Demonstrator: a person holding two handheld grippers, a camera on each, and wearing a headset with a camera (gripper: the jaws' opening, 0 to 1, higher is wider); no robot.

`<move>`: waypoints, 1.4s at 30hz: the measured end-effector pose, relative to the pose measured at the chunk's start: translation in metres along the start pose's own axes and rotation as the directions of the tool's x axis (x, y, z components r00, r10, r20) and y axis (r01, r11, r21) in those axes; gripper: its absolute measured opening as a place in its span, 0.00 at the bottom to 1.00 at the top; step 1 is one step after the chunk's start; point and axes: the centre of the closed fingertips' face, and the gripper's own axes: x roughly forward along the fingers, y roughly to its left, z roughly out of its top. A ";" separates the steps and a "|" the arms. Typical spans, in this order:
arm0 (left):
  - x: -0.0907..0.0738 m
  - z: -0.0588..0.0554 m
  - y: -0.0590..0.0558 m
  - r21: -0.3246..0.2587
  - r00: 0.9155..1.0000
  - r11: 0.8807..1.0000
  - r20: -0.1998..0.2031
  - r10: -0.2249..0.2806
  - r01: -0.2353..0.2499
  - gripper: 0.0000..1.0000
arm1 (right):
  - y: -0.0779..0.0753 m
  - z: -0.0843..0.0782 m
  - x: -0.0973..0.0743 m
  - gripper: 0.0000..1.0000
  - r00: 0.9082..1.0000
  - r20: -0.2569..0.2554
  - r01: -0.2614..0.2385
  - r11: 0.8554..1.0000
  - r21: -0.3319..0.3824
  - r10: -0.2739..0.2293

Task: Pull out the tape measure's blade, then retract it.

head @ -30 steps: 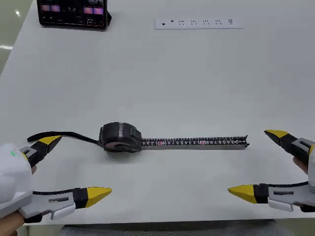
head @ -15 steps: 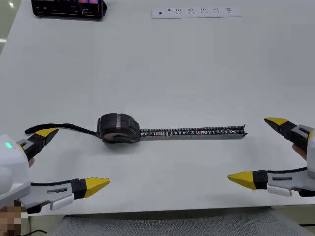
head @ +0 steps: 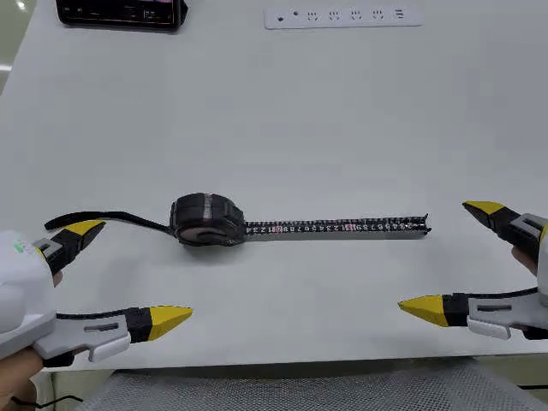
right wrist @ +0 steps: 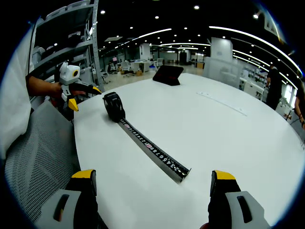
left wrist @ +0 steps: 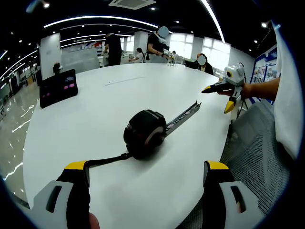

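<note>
A black tape measure (head: 206, 220) lies on the white table (head: 282, 111), its blade (head: 336, 227) pulled out to the right and ending in a hook (head: 425, 225). A black wrist strap (head: 103, 217) trails left from the case. My left gripper (head: 137, 274) stands open at the near left, with the case (left wrist: 145, 133) lying beyond its open jaws. At the near right my right gripper (head: 454, 259) is open too, just short of the blade tip (right wrist: 183, 172). Neither gripper touches the tape.
A dark tablet (head: 120, 12) stands at the far left of the table and a white power strip (head: 342, 15) lies at the far middle. The near table edge runs just under both grippers, with a mesh chair (head: 282, 392) below it.
The head camera has shifted slightly. The tape measure, its blade and both open grippers hold about the same places.
</note>
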 end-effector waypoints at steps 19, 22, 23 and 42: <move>0.004 0.000 0.002 -0.022 1.000 1.000 -0.010 0.013 -0.013 0.99 | 0.001 0.002 0.003 0.99 1.000 0.003 -0.006 1.000 -0.003 0.006; 0.007 0.002 0.003 -0.041 1.000 0.999 -0.012 0.018 -0.018 0.98 | 0.000 0.002 0.005 0.99 1.000 0.002 -0.008 1.000 -0.009 0.008; 0.008 0.003 0.004 -0.047 1.000 0.999 -0.011 0.025 -0.026 0.98 | -0.001 0.002 0.006 0.99 1.000 0.000 -0.010 1.000 -0.012 0.010; 0.035 0.016 -0.009 -0.124 0.999 0.992 -0.011 0.032 -0.033 0.97 | -0.007 0.006 0.009 0.99 1.000 0.006 -0.016 1.000 -0.016 0.016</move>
